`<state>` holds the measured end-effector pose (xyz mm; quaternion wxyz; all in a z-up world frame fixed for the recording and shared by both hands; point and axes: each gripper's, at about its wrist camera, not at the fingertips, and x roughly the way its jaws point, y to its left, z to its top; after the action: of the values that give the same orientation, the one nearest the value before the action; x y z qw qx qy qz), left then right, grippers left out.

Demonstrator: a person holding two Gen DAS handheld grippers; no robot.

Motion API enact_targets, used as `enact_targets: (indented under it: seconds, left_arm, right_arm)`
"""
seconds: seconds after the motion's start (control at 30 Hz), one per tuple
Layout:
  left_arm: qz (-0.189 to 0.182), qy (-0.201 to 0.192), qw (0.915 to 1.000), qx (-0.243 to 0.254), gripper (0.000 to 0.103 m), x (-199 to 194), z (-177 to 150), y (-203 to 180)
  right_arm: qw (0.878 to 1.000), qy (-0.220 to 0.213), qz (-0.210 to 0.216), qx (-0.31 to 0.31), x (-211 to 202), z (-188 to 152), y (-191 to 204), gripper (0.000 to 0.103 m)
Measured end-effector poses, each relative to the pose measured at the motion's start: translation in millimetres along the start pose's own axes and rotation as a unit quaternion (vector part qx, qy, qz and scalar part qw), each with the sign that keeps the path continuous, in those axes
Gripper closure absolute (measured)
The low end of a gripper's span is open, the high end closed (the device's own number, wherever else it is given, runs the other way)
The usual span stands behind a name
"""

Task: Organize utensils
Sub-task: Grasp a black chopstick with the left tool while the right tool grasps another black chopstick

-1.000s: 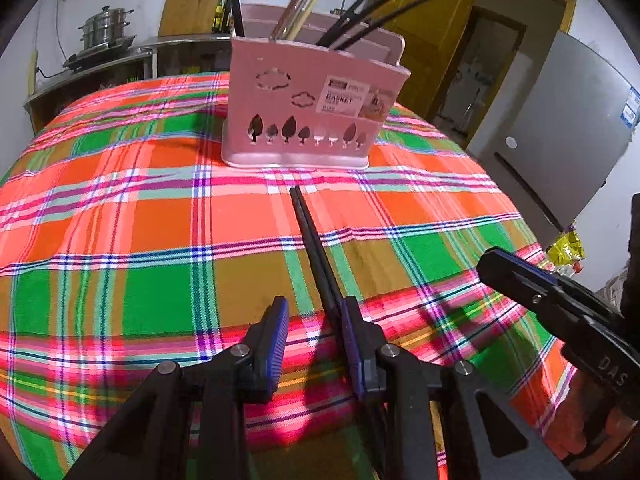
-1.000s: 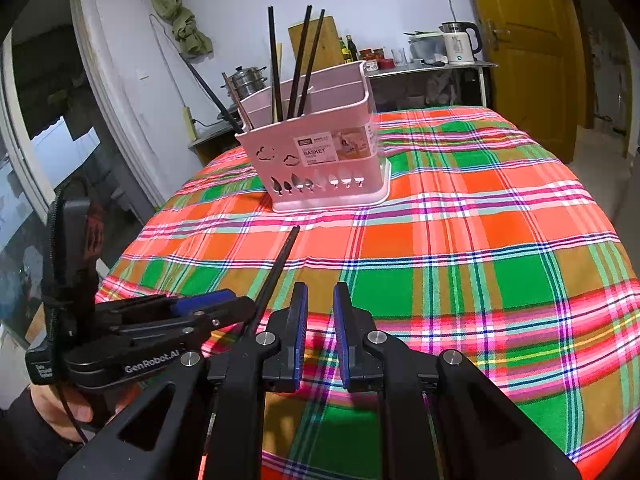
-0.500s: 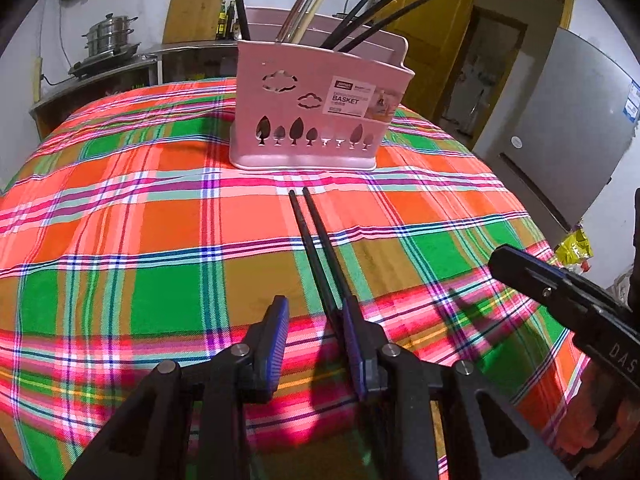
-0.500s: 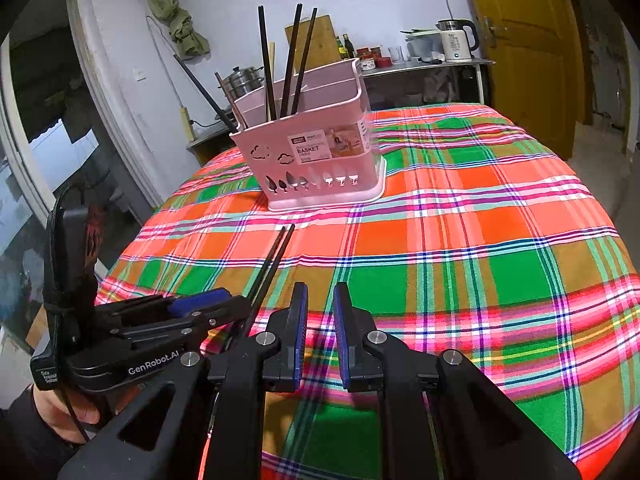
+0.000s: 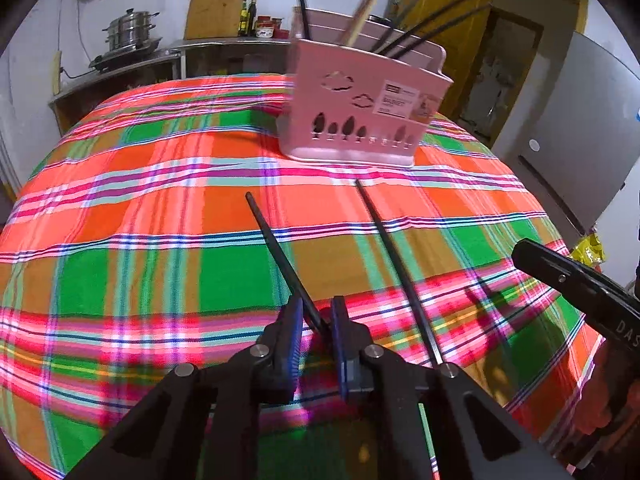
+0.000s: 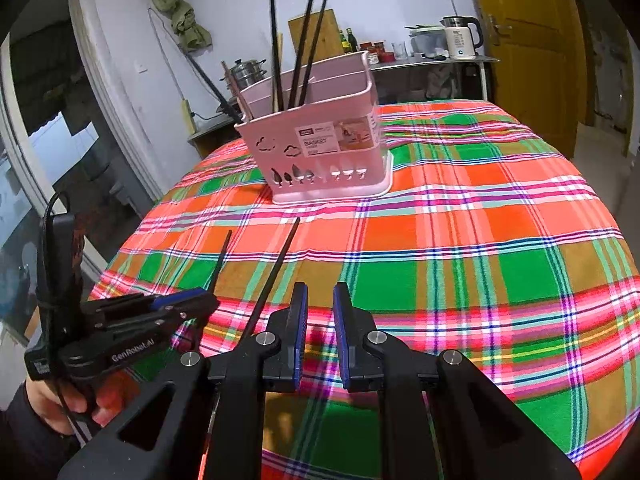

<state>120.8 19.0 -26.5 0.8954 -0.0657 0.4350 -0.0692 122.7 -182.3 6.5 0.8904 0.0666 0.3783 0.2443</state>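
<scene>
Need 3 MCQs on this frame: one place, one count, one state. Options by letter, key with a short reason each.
1. Where does the pink utensil basket stand?
A. On the plaid tablecloth, beyond the chopsticks
B. On the counter by the kettle
C. On the floor by the door

2. How many black chopsticks are outside the basket?
A. One
B. Two
C. Four

3. What is between the fingers of the left gripper?
A. Nothing
B. A spoon
C. One black chopstick

Key:
1 A: the basket sits on the cloth, far end of the table in both views.
2 B: the held chopstick and the loose chopstick lying on the cloth to its right.
3 C: the jaws are closing with one chopstick's end between them; the right gripper has nothing between its fingers.
</scene>
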Motion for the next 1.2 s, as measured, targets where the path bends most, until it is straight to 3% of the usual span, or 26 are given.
enact_targets:
  seconds: [0.33,0.57,1.1,1.2]
  left_arm:
    - [-0.016,0.014,0.9993,-0.032,0.088,-9.7,2.6,42.6]
    - [0.0,0.024,0.9985,-0.05,0.088,-8.9,13.8,62.7]
    - [0.043,0.029,0.9983,-0.025,0.088,14.5,34.8,50.8]
    - [0.044,0.029,0.9984,-0.021,0.09,15.5,35.5,47.4]
  right_arm:
    - [0.999,0.033,-0.004,-0.024,21.7,5.9,25.6,0.09]
    - [0.998,0.059,0.0,-0.032,49.9,10.9,40.3,0.09]
    - [0.992,0.101,-0.047,-0.056,98.1,25.4,56.3,0.09]
    - [0.992,0.102,-0.05,-0.057,98.5,24.9,57.7,0.095]
